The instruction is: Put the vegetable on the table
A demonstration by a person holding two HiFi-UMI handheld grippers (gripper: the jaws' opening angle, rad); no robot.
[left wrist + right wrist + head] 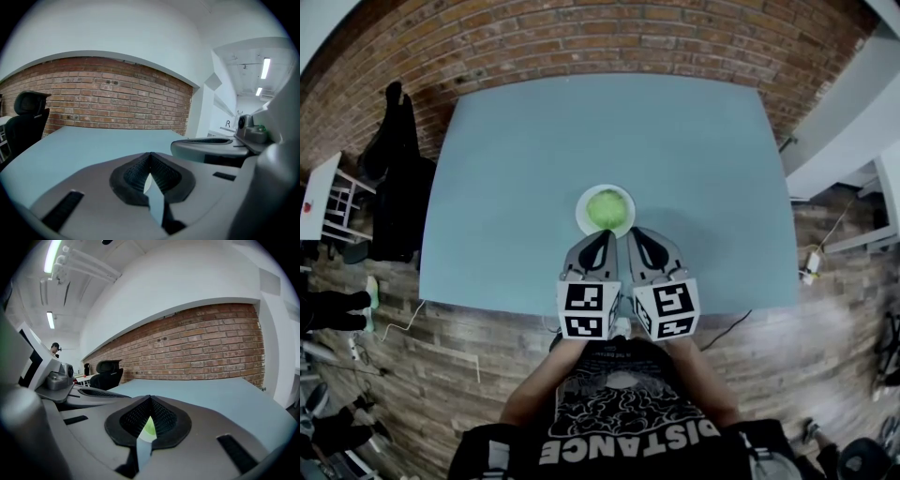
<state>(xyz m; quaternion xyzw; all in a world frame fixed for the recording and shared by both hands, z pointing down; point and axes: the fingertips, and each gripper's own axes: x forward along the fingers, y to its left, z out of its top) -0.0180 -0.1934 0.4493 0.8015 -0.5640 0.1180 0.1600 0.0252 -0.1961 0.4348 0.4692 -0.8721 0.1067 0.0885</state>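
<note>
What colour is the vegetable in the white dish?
The vegetable is light green; the head view shows it best.

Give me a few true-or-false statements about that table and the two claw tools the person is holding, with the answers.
1. A green vegetable sits on a white plate on the table. True.
2. The left gripper holds the vegetable. False: its jaws are together with nothing between them.
3. The right gripper has its jaws together. True.
4. The wall beyond the table is tiled white. False: it is a red brick wall.
5. A black chair stands beside the table. True.
</note>
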